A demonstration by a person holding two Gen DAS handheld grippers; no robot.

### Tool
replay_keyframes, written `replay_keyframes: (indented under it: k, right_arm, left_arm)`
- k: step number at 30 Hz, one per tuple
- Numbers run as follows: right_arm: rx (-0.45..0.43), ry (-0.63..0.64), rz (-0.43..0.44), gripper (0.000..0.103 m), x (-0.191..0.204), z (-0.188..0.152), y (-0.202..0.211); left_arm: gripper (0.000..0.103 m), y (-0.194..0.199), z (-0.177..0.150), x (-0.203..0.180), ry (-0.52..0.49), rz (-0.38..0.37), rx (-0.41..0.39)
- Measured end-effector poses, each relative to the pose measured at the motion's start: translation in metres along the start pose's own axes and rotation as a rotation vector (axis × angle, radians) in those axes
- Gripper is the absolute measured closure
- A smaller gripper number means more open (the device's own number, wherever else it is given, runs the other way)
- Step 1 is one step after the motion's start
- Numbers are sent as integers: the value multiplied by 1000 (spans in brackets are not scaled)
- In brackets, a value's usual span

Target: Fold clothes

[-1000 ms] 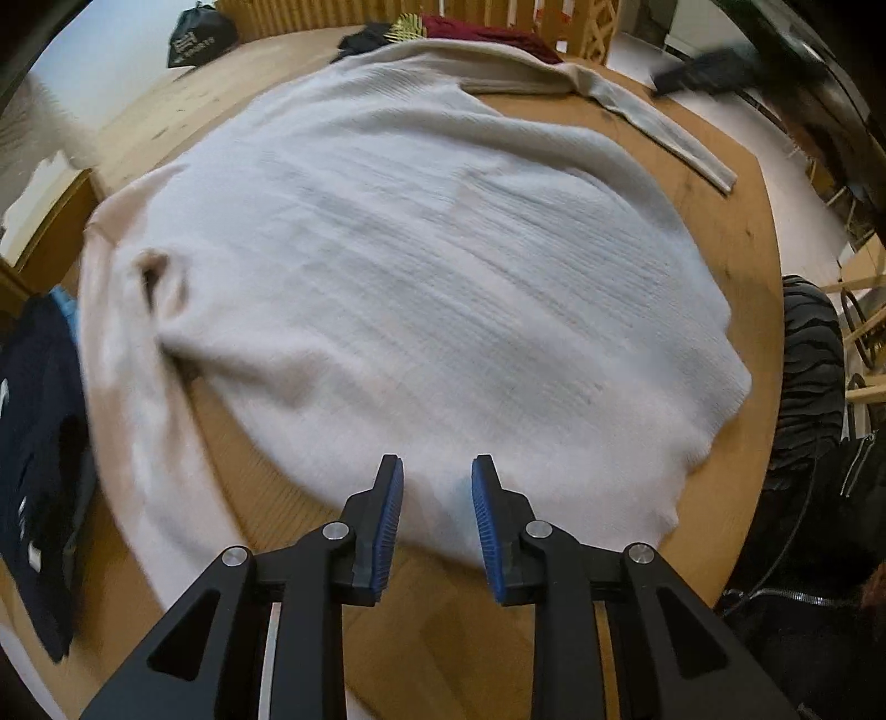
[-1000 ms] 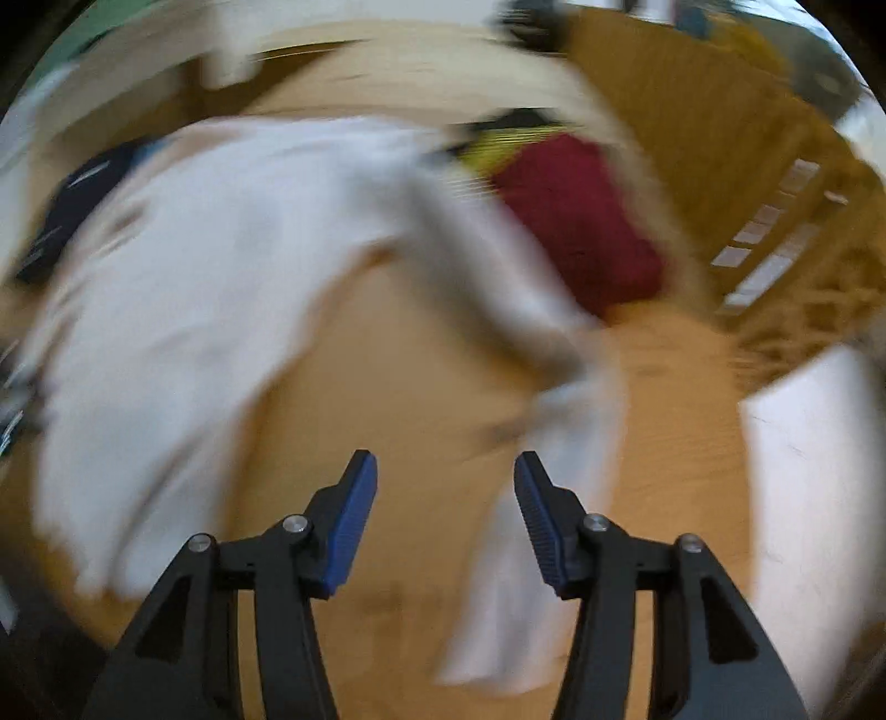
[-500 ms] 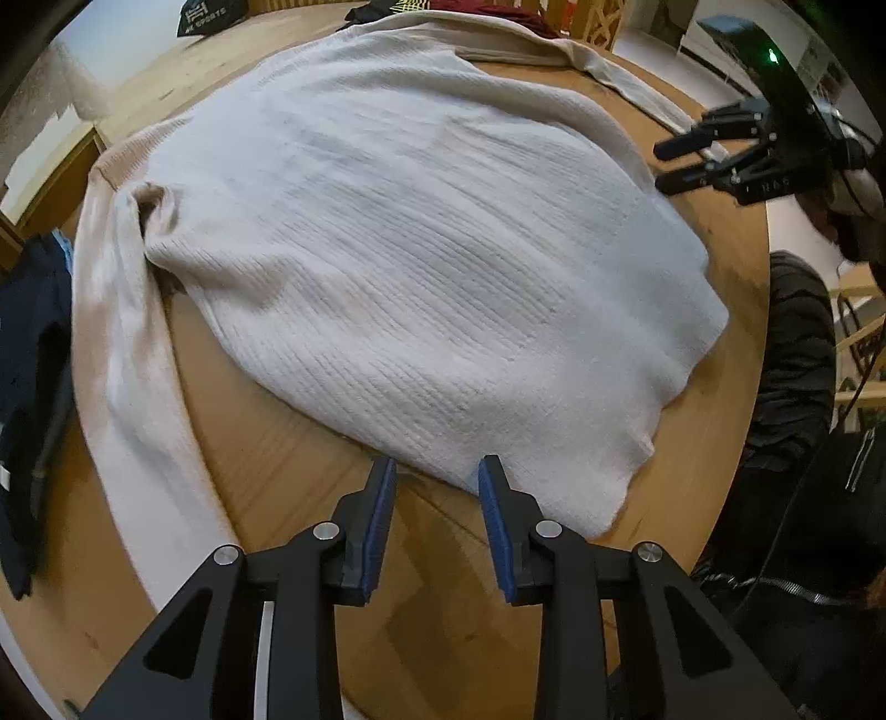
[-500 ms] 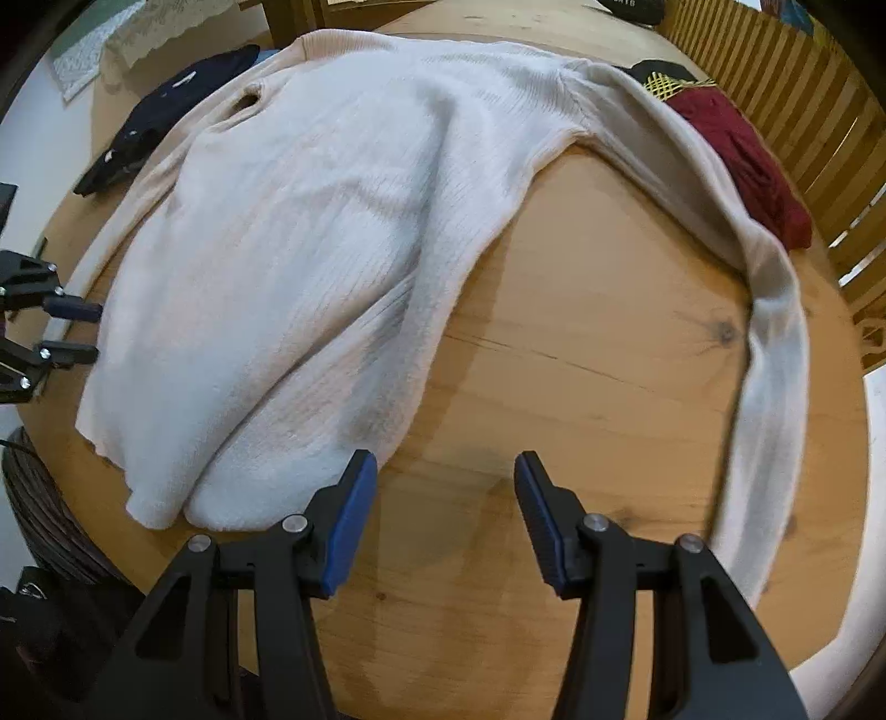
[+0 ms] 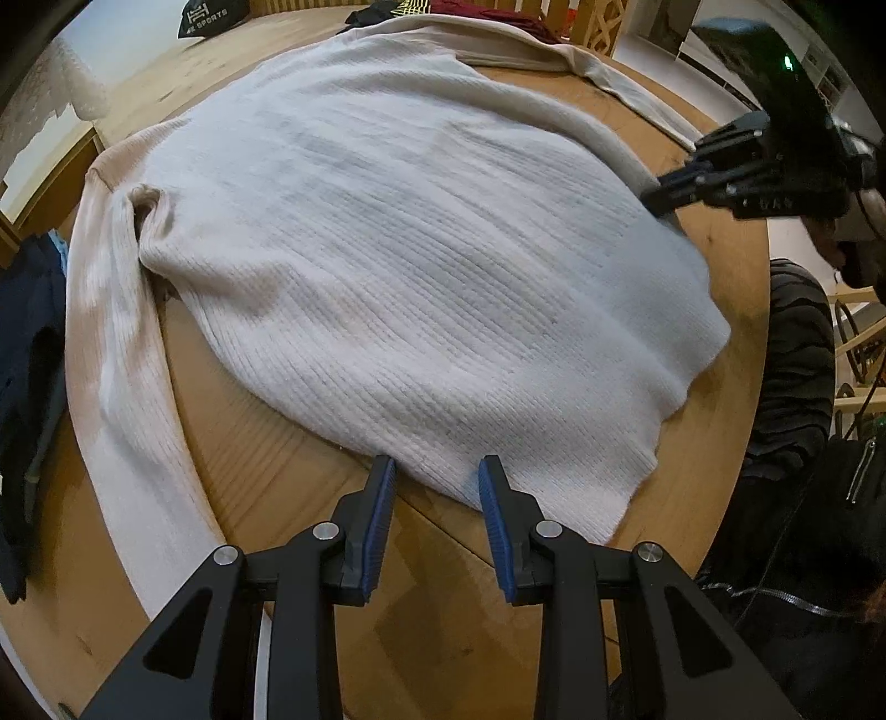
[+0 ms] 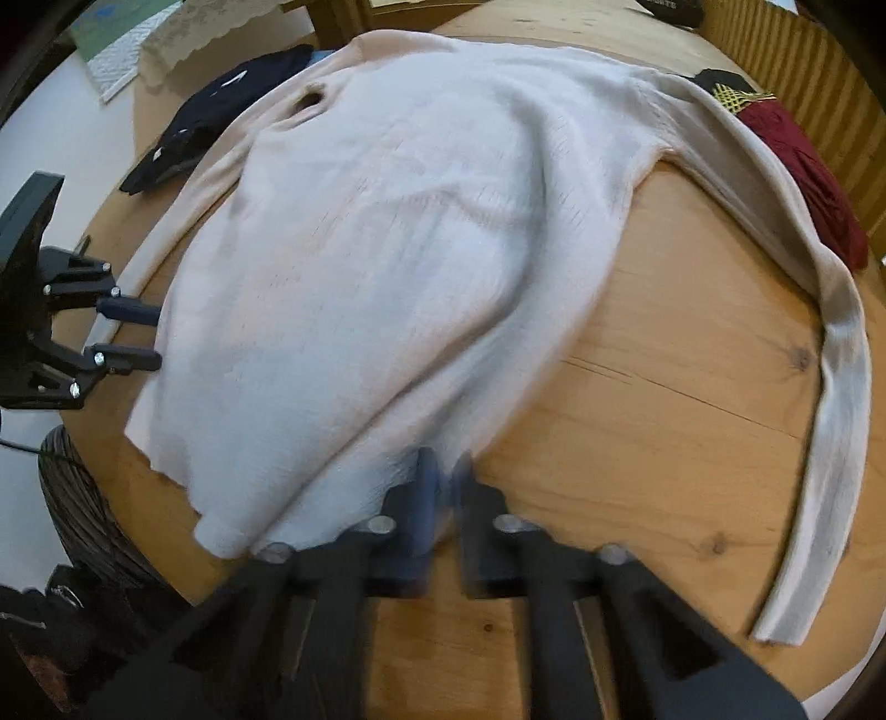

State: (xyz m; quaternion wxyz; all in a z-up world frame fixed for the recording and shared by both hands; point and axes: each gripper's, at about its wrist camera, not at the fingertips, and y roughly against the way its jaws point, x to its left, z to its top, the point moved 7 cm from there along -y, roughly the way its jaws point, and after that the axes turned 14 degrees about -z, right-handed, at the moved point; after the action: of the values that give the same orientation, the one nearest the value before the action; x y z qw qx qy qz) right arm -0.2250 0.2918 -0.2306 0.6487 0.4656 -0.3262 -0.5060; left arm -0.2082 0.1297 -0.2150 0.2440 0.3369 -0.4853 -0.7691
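Right claw clenched on the sweater hem; left claw released astride it: clamp before lifting both corners evenly.

One legible marking is found. A black bag at the far edge of the wooden table, seen in the left wrist view, carries white lettering reading "SPORTS", with a white block logo above it that looks like an H. White marks show on a dark navy garment in the right wrist view; they are too small to read. No other text, numbers or signs are readable.
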Motion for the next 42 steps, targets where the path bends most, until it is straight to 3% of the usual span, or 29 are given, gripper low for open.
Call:
replay_keyframes:
  k: [2, 7, 9, 11, 13, 16, 18, 20, 24, 28, 35, 38, 42]
  right_arm:
    - [-25, -43, 34, 97, -13, 11, 16]
    - [-103, -82, -90, 97, -63, 26, 64]
    - [-46, -106, -217, 95, -82, 26, 49]
    - [67, -77, -353, 94, -89, 16, 23]
    - [88, -64, -392, 94, -93, 8, 18]
    - [25, -29, -359, 86, -74, 10, 30]
    - [-24, 48, -281, 67, -39, 16, 40]
    - [-55, 145, -177, 59, 10, 16, 43]
    - [-71, 338, -34, 59, 113, 13, 35]
    - [-47, 479, -41, 59, 183, 13, 13]
    - [31, 500, -81, 55, 207, 18, -17]
    - [48, 510, -84, 47, 209, 19, -23]
    - [44, 540, -88, 47, 211, 18, -26]
  left_arm:
    - [72, -1, -1, 0, -3, 3, 0]
    - [70, -4, -2, -1, 4, -2, -7]
    - [68, -5, -1, -2, 0, -1, -9]
    - [70, -4, -1, -3, 0, 1, -15]
    - [70, 0, -3, -3, 3, 5, -25]
    - [70, 11, -6, 2, 22, 15, -42]
    - [70, 24, -10, 9, 40, 42, -64]
    - [70, 42, -11, 11, 64, 60, -94]
    - [70, 58, 5, 40, 117, 86, -148]
    - [70, 83, -30, 50, 152, 103, -156]
    - [70, 89, -65, 51, 153, 91, -167]
    - [70, 88, -67, 53, 157, 79, -183]
    - [70, 87, -68, 53, 158, 70, -203]
